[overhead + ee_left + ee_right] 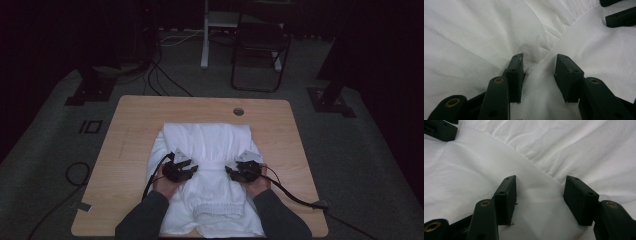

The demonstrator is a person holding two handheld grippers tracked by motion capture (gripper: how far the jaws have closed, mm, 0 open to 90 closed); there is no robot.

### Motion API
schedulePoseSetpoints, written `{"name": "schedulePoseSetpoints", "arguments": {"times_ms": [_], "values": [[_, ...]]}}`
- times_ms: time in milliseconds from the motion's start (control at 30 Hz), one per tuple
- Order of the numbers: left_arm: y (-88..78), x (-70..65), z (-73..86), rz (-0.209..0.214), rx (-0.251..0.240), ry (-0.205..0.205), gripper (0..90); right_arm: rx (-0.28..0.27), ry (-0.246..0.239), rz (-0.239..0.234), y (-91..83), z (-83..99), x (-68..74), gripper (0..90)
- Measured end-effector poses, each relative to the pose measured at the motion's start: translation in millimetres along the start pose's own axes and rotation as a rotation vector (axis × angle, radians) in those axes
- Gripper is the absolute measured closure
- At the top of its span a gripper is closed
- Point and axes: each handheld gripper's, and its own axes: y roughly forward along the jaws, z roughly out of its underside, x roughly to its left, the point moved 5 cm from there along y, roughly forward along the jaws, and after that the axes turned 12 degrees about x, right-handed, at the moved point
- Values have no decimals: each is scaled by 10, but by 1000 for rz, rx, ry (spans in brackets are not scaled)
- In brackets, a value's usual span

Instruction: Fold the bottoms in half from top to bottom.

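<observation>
The white cloth [207, 165] lay spread on the table [135, 125], long way from six to twelve o'clock. The left gripper [192, 171] and right gripper [230, 171] sat on its middle, equally near. Both had open jaws around a cloth ridge, toward twelve o'clock, not yet pinching.

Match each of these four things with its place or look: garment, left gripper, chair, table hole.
Things:
1. garment
2. left gripper
3. chair
4. table hole

Descriptions:
A. on the floor beyond the table
B. white, spread on the table
C. near the table's far edge
D. black, jaws apart, on the cloth

Pairs: 1-B, 2-D, 3-A, 4-C
</observation>
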Motion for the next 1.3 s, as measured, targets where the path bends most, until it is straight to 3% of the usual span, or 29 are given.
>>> {"name": "schedulePoseSetpoints", "arguments": {"times_ms": [200, 267, 367, 400, 467, 533, 633, 733, 833, 900, 1000, 1067, 1167, 1300], "values": [[-139, -183, 157, 28, 18, -5, 584, 1, -7, -8, -145, 176, 187, 430], [-213, -188, 135, 42, 41, 7, 580, 2, -11, -11, -181, 220, 239, 430], [-292, -140, 54, 29, 31, 19, 569, 2, -14, -11, -191, 233, 254, 430], [-403, 5, -97, -22, -4, 24, 554, 2, -12, -14, -190, 232, 251, 430], [-504, 265, -303, -70, -56, -17, 532, 2, -14, -11, -190, 232, 252, 430], [-513, 507, -452, -97, -65, -61, 471, 2, -15, -11, -190, 232, 252, 430], [-392, 871, -603, -164, -54, -130, 368, 3, -15, -10, -190, 233, 252, 430], [-157, 1136, -556, -239, 29, -181, 308, 3, -16, -10, -191, 233, 251, 430], [32, 1269, -417, -244, 91, -220, 283, 3, -15, -11, -191, 233, 251, 430], [75, 1304, -351, -233, 94, -238, 273, 3, -16, -11, -191, 233, 251, 430], [124, 1355, -283, -178, 91, -289, 262, 2, -15, -10, -190, 233, 252, 430], [123, 1357, -273, -178, 82, -283, 260, 2, -15, -10, -190, 233, 253, 430], [119, 1310, -268, -179, 62, -274, 317, 2, -16, -9, -190, 232, 252, 430], [117, 1211, -282, -143, 49, -254, 634, 9, -9, -23, -194, 227, 245, 429]]}}
